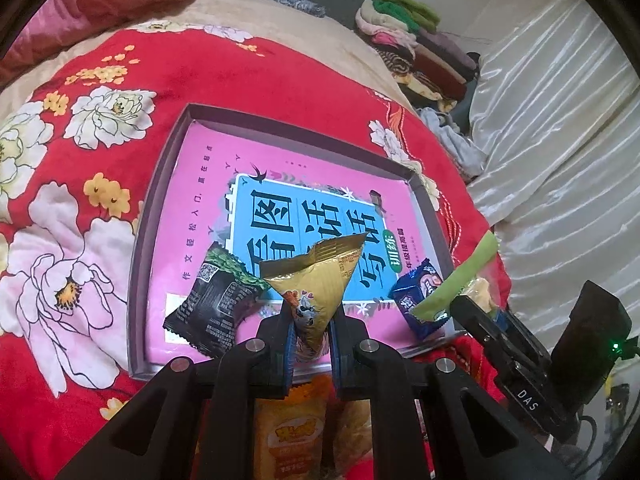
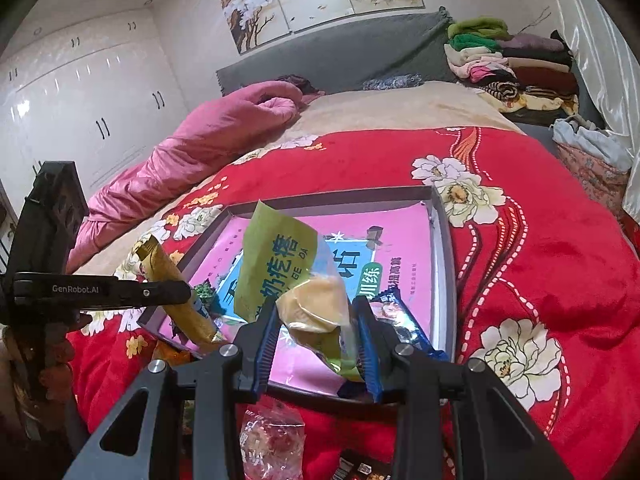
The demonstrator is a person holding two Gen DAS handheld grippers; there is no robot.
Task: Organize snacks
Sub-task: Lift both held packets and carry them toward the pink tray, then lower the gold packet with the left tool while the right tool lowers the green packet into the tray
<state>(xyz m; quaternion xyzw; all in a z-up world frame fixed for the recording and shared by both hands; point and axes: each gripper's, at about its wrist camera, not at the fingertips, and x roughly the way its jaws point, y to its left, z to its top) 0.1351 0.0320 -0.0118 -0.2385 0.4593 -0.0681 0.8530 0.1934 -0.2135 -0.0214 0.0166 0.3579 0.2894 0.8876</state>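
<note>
Both grippers (each clamping a snack) hover over red floral bedspread (image 1: 248, 80).

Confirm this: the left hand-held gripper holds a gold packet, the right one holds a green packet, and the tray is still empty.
Wrong on the tray: the left wrist view shows a black packet and a blue packet already in it. The gold packet and green packet are held as stated.
</note>
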